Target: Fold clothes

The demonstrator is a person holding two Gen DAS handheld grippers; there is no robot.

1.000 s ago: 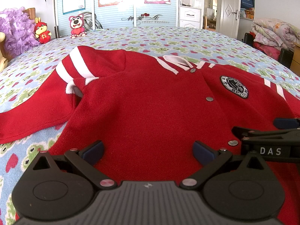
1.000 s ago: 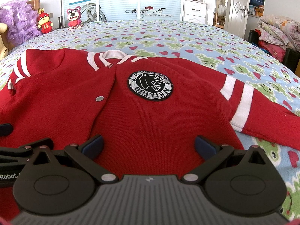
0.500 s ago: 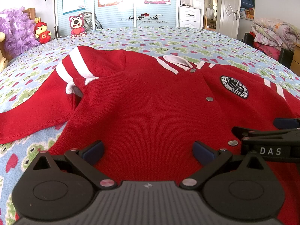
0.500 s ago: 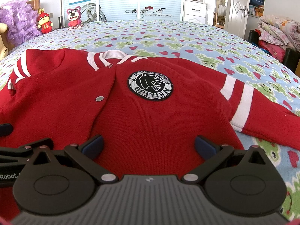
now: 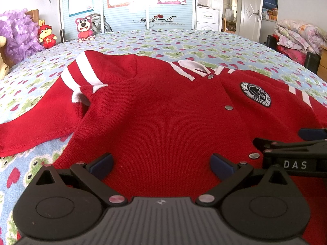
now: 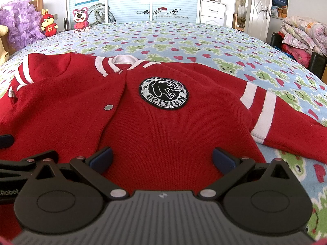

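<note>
A red knit jacket [image 5: 163, 110] with white sleeve stripes, snap buttons and a round black badge [image 6: 163, 95] lies front up on the bed. Its left sleeve [image 5: 36, 130] is bunched and folded near the shoulder; its right sleeve [image 6: 286, 126] stretches out to the right. My left gripper [image 5: 161, 164] hovers open over the jacket's lower hem, left half. My right gripper [image 6: 162, 160] hovers open over the lower hem below the badge. Nothing sits between either pair of fingers. Each gripper shows at the edge of the other's view.
The bed [image 6: 184, 40] has a blue sheet with frogs and hearts. Plush toys [image 5: 84, 28] and a purple ruffled thing [image 5: 16, 34] stand at its far left. Folded quilts [image 6: 302, 34] are stacked at the right, beside a dark stand. Cupboards and a door line the far wall.
</note>
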